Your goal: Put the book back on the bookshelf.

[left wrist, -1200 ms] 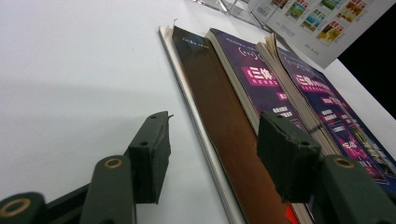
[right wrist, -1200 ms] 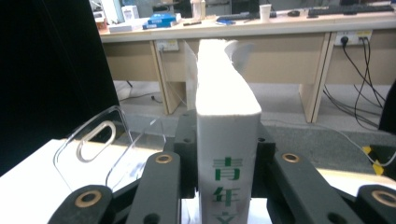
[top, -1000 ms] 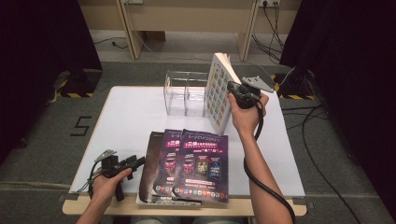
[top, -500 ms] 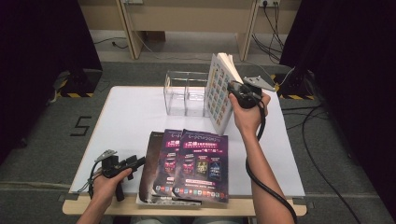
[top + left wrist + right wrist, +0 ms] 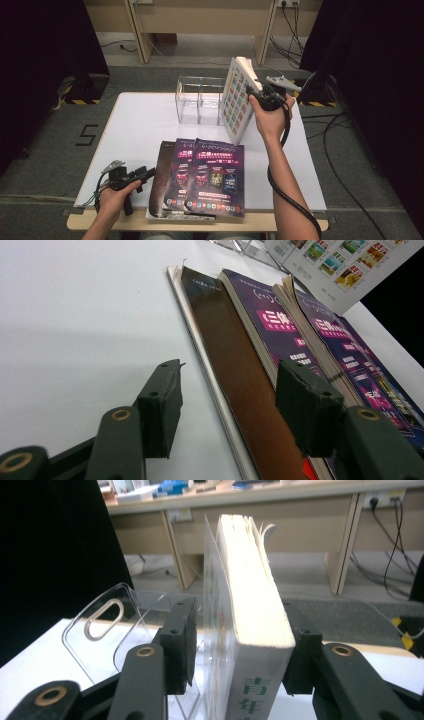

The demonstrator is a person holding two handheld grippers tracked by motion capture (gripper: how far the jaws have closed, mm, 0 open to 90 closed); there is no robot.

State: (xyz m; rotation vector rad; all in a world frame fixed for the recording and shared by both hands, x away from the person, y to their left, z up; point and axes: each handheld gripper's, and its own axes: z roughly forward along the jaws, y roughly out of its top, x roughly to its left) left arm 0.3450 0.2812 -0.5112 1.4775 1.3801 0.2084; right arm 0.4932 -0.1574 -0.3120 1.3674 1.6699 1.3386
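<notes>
A thick white book [image 5: 239, 100] with a grid of small pictures on its cover stands upright on the table, leaning by the clear acrylic rack [image 5: 200, 97]. My right gripper [image 5: 257, 92] straddles its top edge. Its jaws have just been opening, with the book [image 5: 250, 615] still between them and a gap at the left pad [image 5: 182, 645]. My left gripper [image 5: 142, 175] rests open at the table's front left, beside a brown-covered book [image 5: 162, 175]. Nothing lies between its pads [image 5: 160, 415].
Two purple-covered books [image 5: 215, 175] overlap the brown one [image 5: 235, 365] at the table's front edge. The rack's clear divider [image 5: 107, 625] stands left of the upright book. The white table [image 5: 135, 125] is bare on its left half. Cables trail on the floor.
The right gripper's jaws have spread apart around the upright book, which keeps its place. The left hand and gripper have not moved.
</notes>
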